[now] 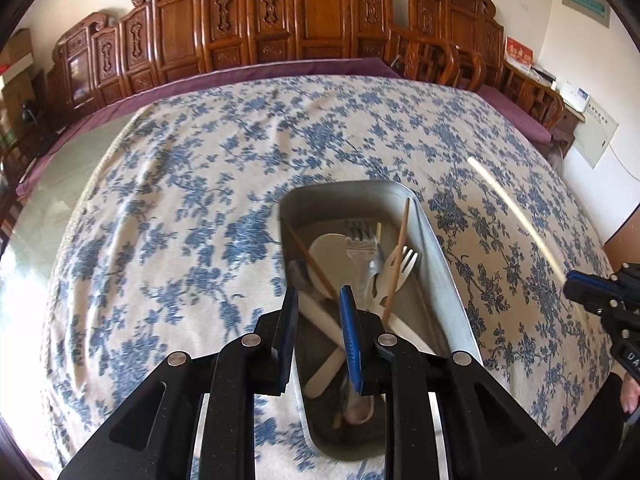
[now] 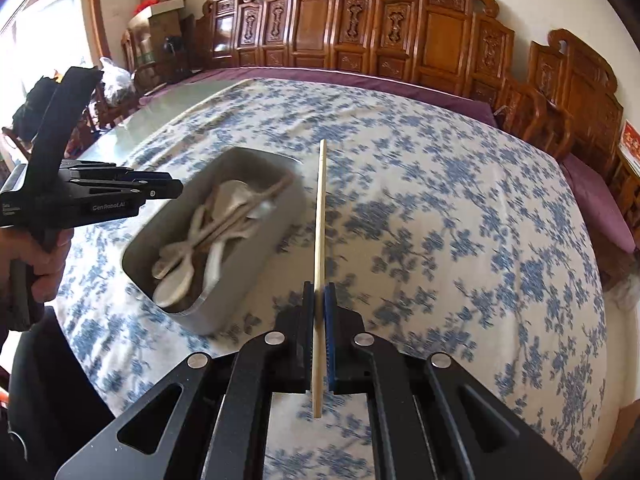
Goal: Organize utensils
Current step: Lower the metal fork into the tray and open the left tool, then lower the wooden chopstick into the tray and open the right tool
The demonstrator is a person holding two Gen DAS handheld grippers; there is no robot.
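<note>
Right wrist view: right claw is clenched on a chopstick, pinched near its lower end, the long part sticking up and ahead past the fingertips.
Chopstick handling: I'd judge it light, stiff and smooth; held so low it could pivot or slip, so a pinch nearer mid-length looks safer.
Left of that claw: metal tray, close by, holding a pile of pale spoons and forks.
Left claw: jaws slightly apart with nothing between them, hanging just over the tray's near half.
Under and ahead of it: wooden spoon, forks, thin sticks crossed inside the tray.
Tray contents: light, hard and jumbled, likely to shift when touched.
Beyond: flowered cloth, then carved chairs.
</note>
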